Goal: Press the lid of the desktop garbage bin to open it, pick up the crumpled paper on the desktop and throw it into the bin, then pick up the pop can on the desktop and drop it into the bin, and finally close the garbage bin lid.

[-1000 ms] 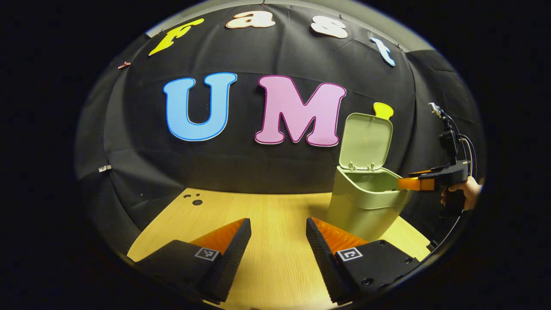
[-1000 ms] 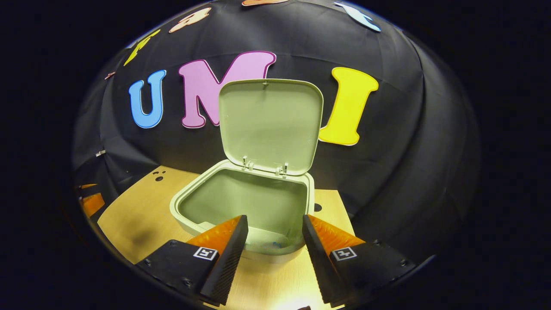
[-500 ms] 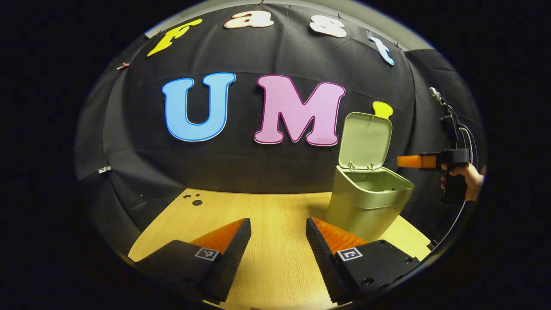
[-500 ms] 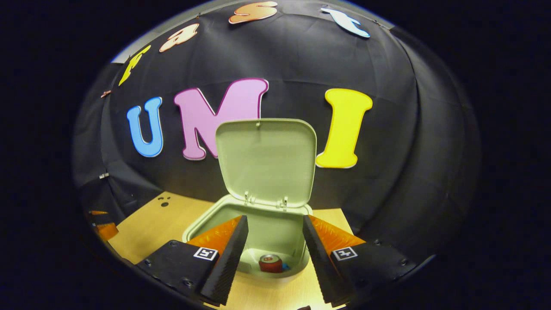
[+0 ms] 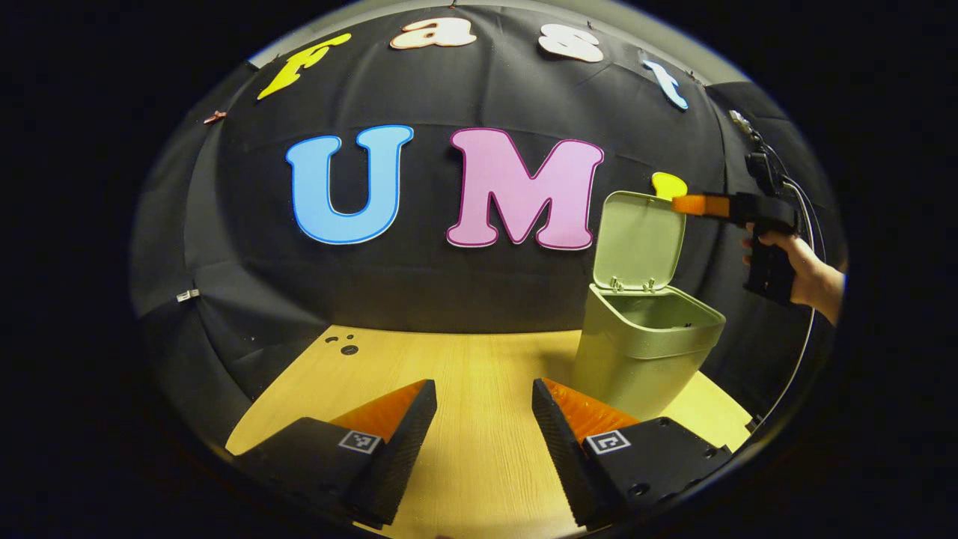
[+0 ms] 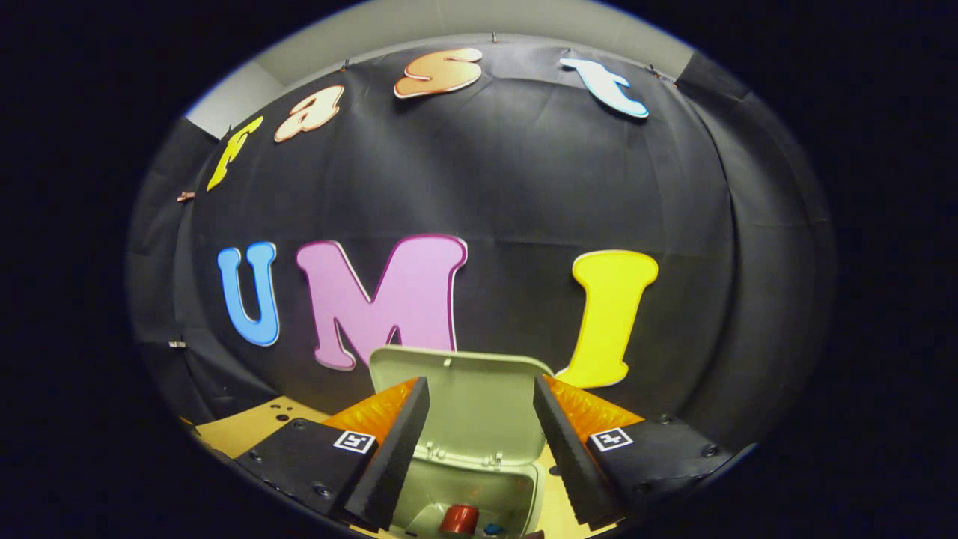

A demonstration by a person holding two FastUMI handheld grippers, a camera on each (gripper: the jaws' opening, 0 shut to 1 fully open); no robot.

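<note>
The pale green bin (image 5: 644, 359) stands on the right of the wooden table, its lid (image 5: 640, 239) hinged up and open. In the right gripper view the lid (image 6: 464, 408) rises between my fingers, and the red pop can (image 6: 458, 518) lies at the bottom of the bin (image 6: 524, 490). My right gripper (image 6: 475, 427) is open and holds nothing. In the left gripper view it (image 5: 696, 204) hovers level with the lid's top edge, held by a hand (image 5: 793, 262). My left gripper (image 5: 479, 427) is open, low over the table and left of the bin.
The wooden table (image 5: 464, 367) stretches left of the bin, with a few small dark holes (image 5: 340, 346) near its back left corner. A cable (image 5: 804, 224) hangs from the right gripper. The black cloth wall stands close behind the bin.
My right gripper has risen from the bin's mouth to the height of the lid's top, still open. The left gripper has stayed where it was.
</note>
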